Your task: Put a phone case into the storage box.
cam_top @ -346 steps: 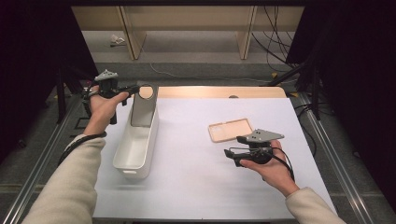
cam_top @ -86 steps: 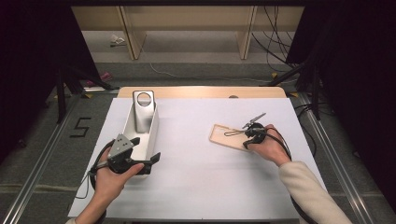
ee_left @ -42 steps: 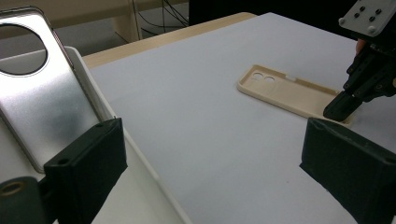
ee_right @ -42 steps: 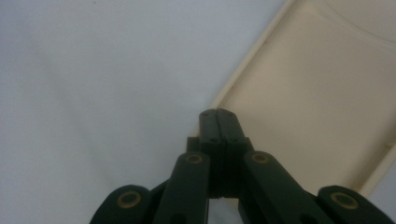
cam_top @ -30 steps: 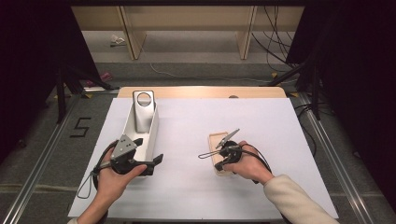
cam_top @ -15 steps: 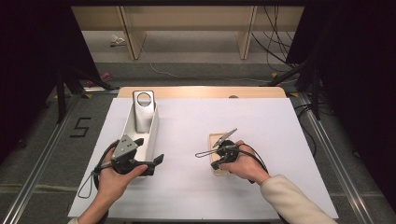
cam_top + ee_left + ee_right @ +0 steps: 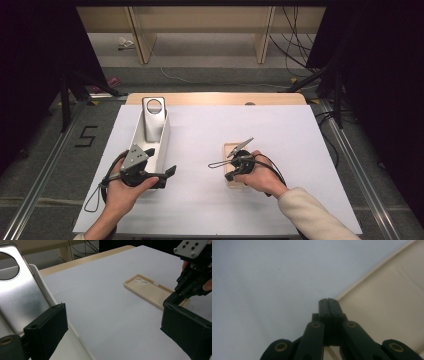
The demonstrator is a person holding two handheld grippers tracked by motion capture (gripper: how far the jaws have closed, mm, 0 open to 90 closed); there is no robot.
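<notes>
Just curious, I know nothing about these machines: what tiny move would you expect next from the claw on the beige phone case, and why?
Probably the right claw nudges the beige plastic phone case further across the white table sheet. Its jaws are shut with nothing between them, tips resting at the case's edge, so it looks set to push rather than grip. The left claw stands open beside the silver phone in the white tray.

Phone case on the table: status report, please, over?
Right gripper shut, tips at the beige phone case edge. Left gripper open beside the white tray. Nothing in the way.
</notes>
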